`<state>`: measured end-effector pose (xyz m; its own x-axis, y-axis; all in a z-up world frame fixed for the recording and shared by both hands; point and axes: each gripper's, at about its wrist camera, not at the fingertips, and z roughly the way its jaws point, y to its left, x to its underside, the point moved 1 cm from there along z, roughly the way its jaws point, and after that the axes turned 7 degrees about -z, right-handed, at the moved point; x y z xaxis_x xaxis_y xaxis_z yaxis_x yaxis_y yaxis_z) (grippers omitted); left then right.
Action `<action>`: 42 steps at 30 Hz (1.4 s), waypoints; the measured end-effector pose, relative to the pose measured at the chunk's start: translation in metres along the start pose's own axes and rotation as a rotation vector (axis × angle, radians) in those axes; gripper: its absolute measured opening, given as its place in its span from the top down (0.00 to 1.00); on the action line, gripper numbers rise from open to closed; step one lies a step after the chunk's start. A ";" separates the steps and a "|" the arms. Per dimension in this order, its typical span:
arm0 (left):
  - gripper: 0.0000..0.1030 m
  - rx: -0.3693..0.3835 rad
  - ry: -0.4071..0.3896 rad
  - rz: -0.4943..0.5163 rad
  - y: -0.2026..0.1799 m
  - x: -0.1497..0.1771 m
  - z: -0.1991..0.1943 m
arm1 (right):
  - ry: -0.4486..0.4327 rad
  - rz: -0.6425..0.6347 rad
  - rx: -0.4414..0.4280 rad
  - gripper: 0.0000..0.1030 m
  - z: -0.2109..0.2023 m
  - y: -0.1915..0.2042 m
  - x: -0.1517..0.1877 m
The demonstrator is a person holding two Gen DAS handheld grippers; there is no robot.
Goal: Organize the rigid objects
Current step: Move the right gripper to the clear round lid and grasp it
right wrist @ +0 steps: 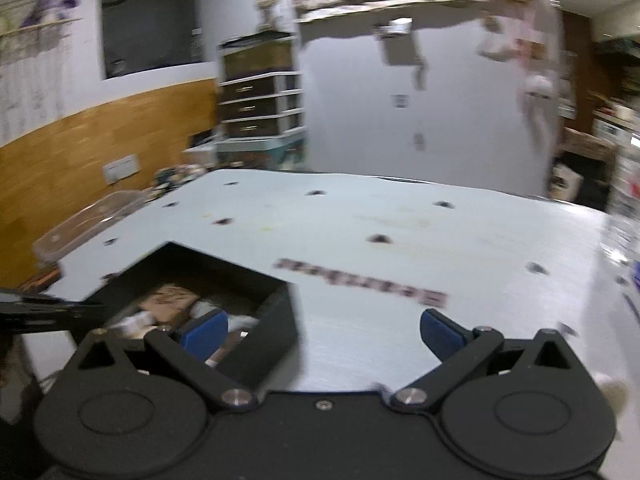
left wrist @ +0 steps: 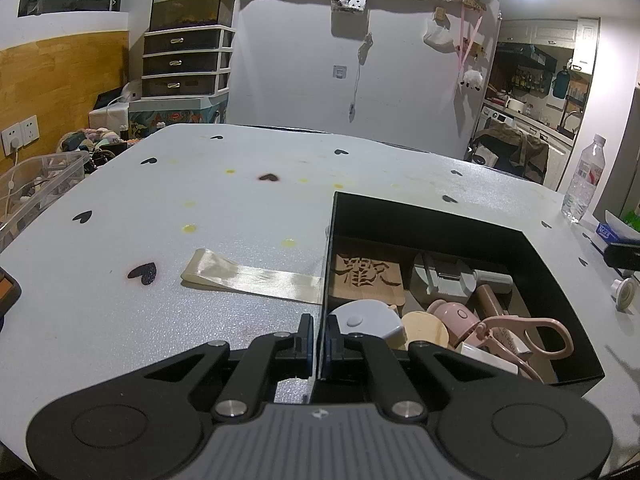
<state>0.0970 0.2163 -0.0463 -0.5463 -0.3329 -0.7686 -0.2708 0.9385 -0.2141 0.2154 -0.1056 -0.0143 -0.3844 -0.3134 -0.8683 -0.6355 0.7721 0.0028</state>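
Note:
A black box (left wrist: 440, 216) sits on the white table (left wrist: 200, 184). It holds a carved wooden block (left wrist: 366, 276), a white round device (left wrist: 366, 320), a pink gadget (left wrist: 460, 318), pink scissors (left wrist: 532, 334) and a grey part (left wrist: 444, 276). My left gripper (left wrist: 319, 340) is shut on the box's left wall near its front corner. In the blurred right wrist view the box (right wrist: 276, 320) is at the lower left. My right gripper (right wrist: 322, 330) is open and empty above the table, to the right of the box.
A glossy strip of tape (left wrist: 248, 276) lies left of the box. A water bottle (left wrist: 584, 180) stands at the right edge, with a white cap-like part (left wrist: 624, 294) near it. A clear plastic bin (left wrist: 36, 192) is off the table's left. A dark patterned strip (right wrist: 360, 282) lies on the table.

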 end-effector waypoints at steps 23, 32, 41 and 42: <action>0.95 -0.001 0.000 0.000 0.000 0.000 0.000 | 0.132 0.172 0.514 0.05 -0.005 -0.135 0.067; 0.95 -0.001 0.000 0.001 0.000 0.000 0.000 | 0.215 0.182 0.490 0.39 0.014 -0.152 0.078; 0.95 -0.001 0.000 0.001 0.000 0.000 -0.001 | 0.201 0.199 0.462 0.49 0.010 -0.151 0.080; 0.95 -0.001 0.001 0.000 0.000 0.000 0.000 | 0.201 0.201 0.461 0.49 0.010 -0.151 0.080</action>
<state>0.0968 0.2162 -0.0459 -0.5468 -0.3328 -0.7683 -0.2715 0.9385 -0.2133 0.2871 -0.2418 -0.0892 -0.6176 -0.1994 -0.7608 -0.1937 0.9761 -0.0986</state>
